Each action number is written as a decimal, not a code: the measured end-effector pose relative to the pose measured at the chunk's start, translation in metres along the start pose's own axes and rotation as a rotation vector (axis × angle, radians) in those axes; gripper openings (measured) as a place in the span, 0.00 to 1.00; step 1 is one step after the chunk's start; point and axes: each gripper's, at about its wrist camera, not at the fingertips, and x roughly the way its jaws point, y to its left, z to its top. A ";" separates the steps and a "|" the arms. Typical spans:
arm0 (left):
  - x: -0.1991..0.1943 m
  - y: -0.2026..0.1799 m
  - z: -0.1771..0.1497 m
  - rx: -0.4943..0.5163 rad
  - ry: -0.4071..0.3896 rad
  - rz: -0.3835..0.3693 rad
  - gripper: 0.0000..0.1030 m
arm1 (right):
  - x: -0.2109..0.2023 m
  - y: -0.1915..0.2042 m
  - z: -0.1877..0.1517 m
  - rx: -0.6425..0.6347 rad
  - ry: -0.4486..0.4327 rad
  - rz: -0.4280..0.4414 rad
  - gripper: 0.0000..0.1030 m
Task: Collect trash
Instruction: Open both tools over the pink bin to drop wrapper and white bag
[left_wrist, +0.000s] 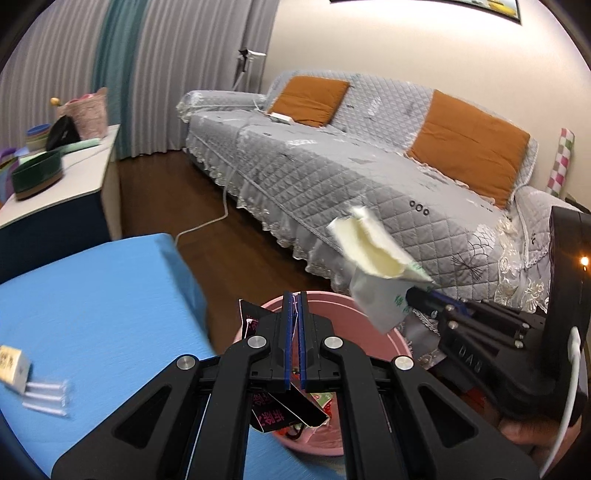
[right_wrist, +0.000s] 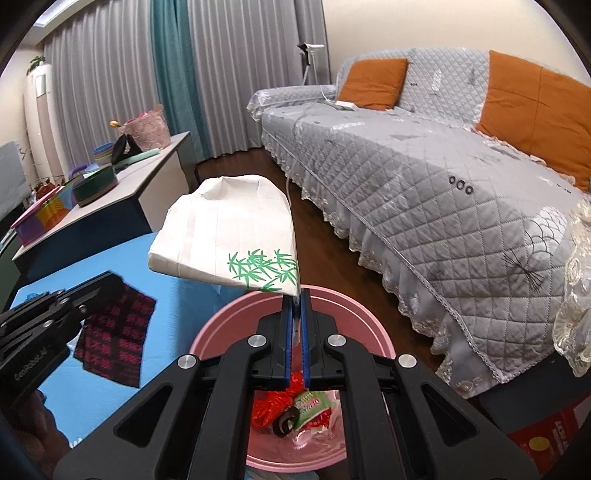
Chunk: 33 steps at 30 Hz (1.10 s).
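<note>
My left gripper (left_wrist: 294, 295) is shut on a black wrapper with pink print (left_wrist: 286, 410), held over the pink bin (left_wrist: 391, 339). The wrapper also shows in the right wrist view (right_wrist: 114, 332), hanging from the left gripper (right_wrist: 92, 295). My right gripper (right_wrist: 295, 295) is shut on a white paper bag with green bamboo print (right_wrist: 225, 236), held above the pink bin (right_wrist: 229, 317). The bag shows in the left wrist view (left_wrist: 373, 258). The bin holds red, green and white wrappers (right_wrist: 295, 406).
A blue table (left_wrist: 92, 314) lies to the left with a small box and white sticks (left_wrist: 22, 376) on it. A grey quilted sofa (right_wrist: 424, 166) with orange cushions stands to the right. A side table with bowls and baskets (right_wrist: 110, 170) is at the back left.
</note>
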 end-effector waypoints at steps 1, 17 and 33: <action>0.003 0.000 0.001 -0.001 0.008 -0.005 0.03 | 0.001 -0.001 0.000 0.002 0.007 -0.001 0.05; -0.035 0.044 -0.005 -0.085 0.030 0.027 0.33 | 0.010 0.000 -0.003 0.011 0.064 -0.026 0.36; -0.146 0.143 -0.010 -0.110 -0.033 0.200 0.33 | -0.019 0.094 -0.001 -0.084 -0.038 0.097 0.36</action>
